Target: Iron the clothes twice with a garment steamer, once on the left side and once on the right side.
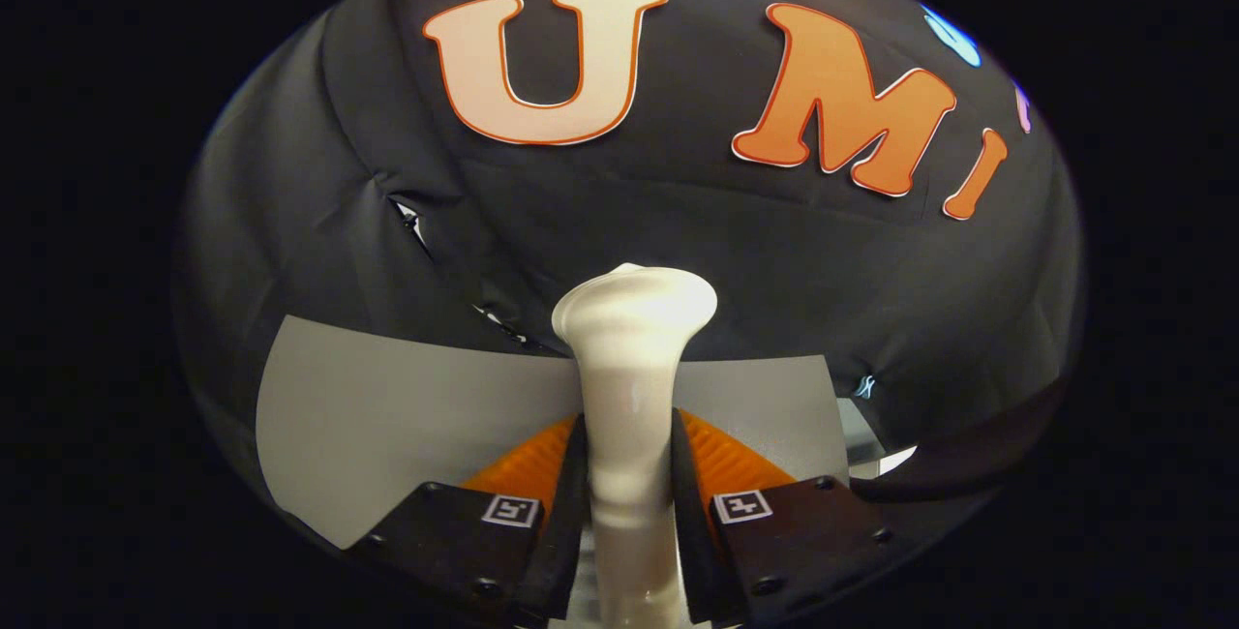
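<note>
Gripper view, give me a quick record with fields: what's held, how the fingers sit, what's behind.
held: white garment steamer, handle upright between the fingers
gripper: shut, both fingers pressing on the handle
steamer head: flared top, beyond the fingertips
behind: grey panel, then black cloth wall
clothes: cannot tell

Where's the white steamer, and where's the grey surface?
steamer (631, 387), gripper view, on its handle, clamped by both fingers of the gripper (629, 474).
grey surface (407, 406), gripper view, bare part beside the fingers.
</note>
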The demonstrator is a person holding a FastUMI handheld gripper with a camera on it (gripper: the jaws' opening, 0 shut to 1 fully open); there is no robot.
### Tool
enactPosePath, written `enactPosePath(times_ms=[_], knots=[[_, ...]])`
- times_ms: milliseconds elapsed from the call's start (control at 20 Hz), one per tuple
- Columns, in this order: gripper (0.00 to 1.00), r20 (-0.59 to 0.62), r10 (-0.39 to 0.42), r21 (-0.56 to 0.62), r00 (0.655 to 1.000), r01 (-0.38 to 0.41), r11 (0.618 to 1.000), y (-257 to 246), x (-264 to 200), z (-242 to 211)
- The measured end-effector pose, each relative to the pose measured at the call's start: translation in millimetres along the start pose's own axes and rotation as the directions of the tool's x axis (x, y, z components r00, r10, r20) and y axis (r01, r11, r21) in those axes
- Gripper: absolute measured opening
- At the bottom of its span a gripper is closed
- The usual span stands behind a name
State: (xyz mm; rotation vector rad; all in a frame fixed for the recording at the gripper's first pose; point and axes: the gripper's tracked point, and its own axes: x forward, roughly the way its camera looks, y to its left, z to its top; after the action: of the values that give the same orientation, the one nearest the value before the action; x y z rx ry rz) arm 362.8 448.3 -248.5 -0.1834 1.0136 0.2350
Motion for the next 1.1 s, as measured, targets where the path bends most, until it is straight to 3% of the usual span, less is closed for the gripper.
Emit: enactPosePath(times_ms=[250, 400, 700, 900, 1100], knots=[[0.38, 0.077, 0.044, 0.009, 0.996, -0.045, 0.999, 3.5, -20.2, 13.2], [0.34, 0.138, 0.065, 0.015, 0.988, -0.068, 0.998, -0.5, -42.3, 18.9], [0.33, 0.304, 0.098, 0.048, 0.947, -0.118, 0.992, -15.5, -110.3, 28.3], [0.33, 0.368, 0.141, 0.064, 0.919, -0.176, 0.982, -22.9, -148.3, 6.7], [0.33, 0.494, 0.12, 0.055, 0.861, -0.169, 0.984, -45.5, -192.1, -12.9]])
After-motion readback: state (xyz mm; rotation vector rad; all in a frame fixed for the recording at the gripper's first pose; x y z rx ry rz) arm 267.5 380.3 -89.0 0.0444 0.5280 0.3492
